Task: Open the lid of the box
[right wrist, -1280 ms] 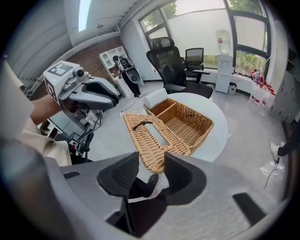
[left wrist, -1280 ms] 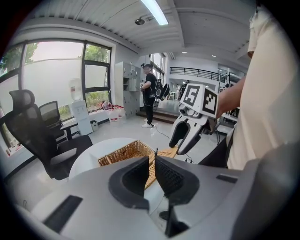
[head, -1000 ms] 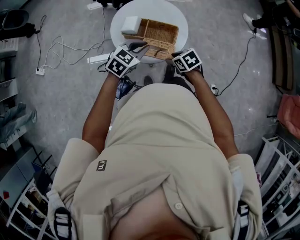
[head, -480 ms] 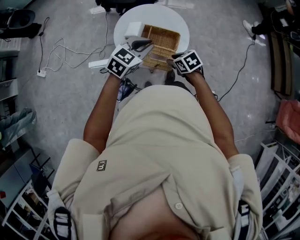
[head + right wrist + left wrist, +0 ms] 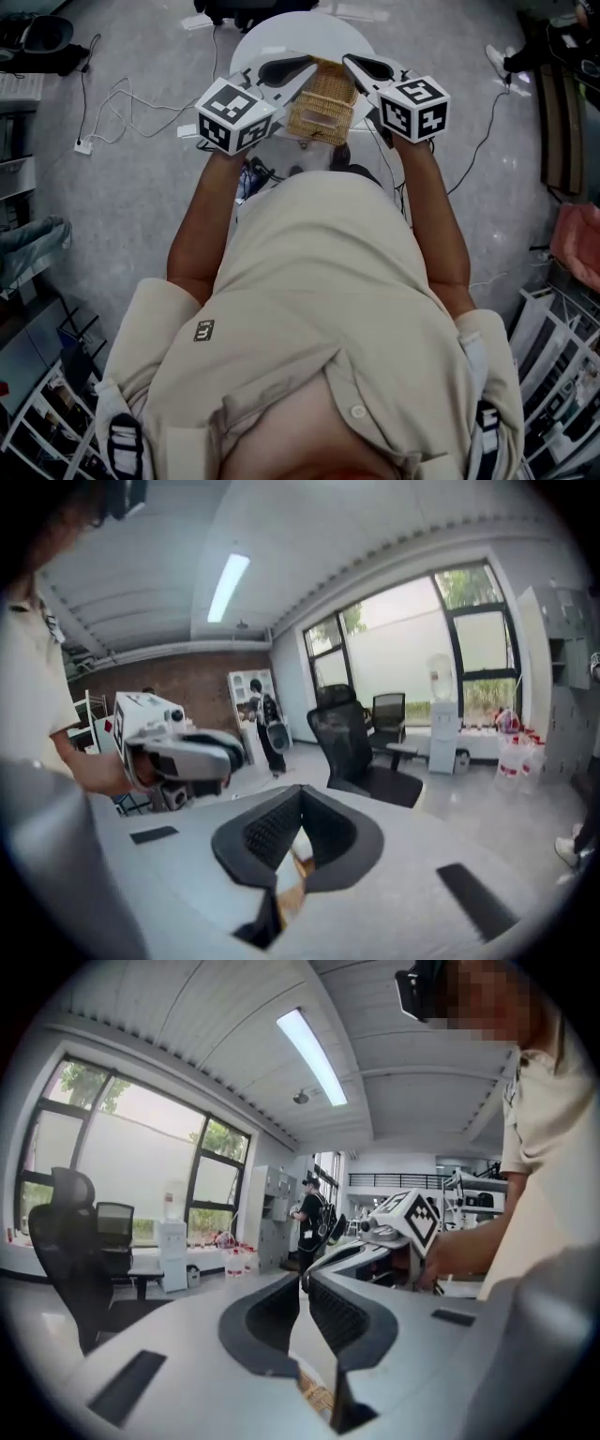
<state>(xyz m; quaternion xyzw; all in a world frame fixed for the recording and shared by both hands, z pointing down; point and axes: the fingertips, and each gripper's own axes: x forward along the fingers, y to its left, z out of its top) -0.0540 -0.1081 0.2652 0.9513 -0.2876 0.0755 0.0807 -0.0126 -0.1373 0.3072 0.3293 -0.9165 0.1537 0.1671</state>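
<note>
1. Here, above the round white bench, a person holds a wicker box between two hand-held tools. In the head view the box looks tilted and raised off the bench top.
2. The left gripper reaches in from the bench's left side. Its jaws are drawn together on the box's upper edge, and a sliver of weave shows between them in its own view.
3. The right gripper meets it from the bench's right side, its jaws closing right down to a pinch on that same edge. The two tips nearly touch over the bench's far half.
4. No view shows whether the pinched edge belongs to the lid or to a wall. The sound first move is probably to settle the box flat on the bench again before any prying.
5. The best practice is likely for one tool to pin the body down against the bench. The other would then take only the lid's free edge and swing it slowly up about its hinge side.
6. The main risk seems to be that thin grips on a woven rim slip or fray. With the box held above the bench, a lost pinch could drop it onto the bench's near rim or off to the floor.
</note>
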